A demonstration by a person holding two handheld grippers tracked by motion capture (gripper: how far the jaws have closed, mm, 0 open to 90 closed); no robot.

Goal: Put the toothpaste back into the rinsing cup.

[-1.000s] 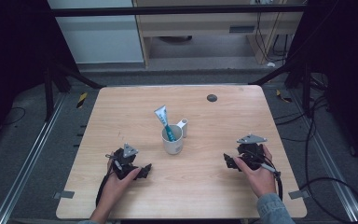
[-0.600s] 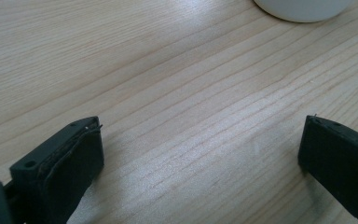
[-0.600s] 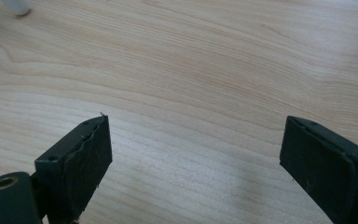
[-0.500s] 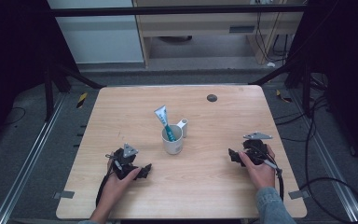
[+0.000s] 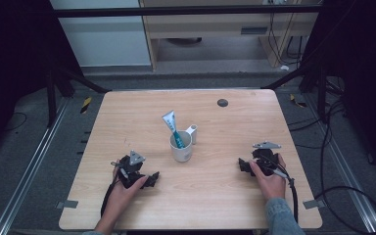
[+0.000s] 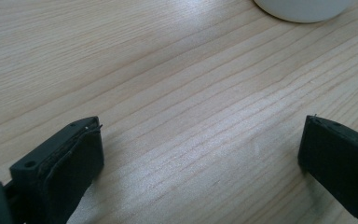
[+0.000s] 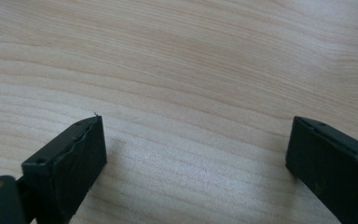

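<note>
Both grippers sit low on the table (image 5: 127,122), jaws spread wide w/ nothing between: left gripper (image 6: 200,154), right gripper (image 7: 196,154). White mug (image 5: 181,147) stands mid-table btwn them, tube (image 5: 172,128) leaning inside. Likely next: reach for the mug; come in level, jaws around the wall, not the rim. Plenty of bare wood around; near edge close behind hands.

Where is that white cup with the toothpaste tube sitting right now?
In the high view the white cup stands near the middle of the wooden table, between the two hand-held tools, and its toothpaste tube leans toward the left. Its base also shows at the top of the left gripper view.
</note>
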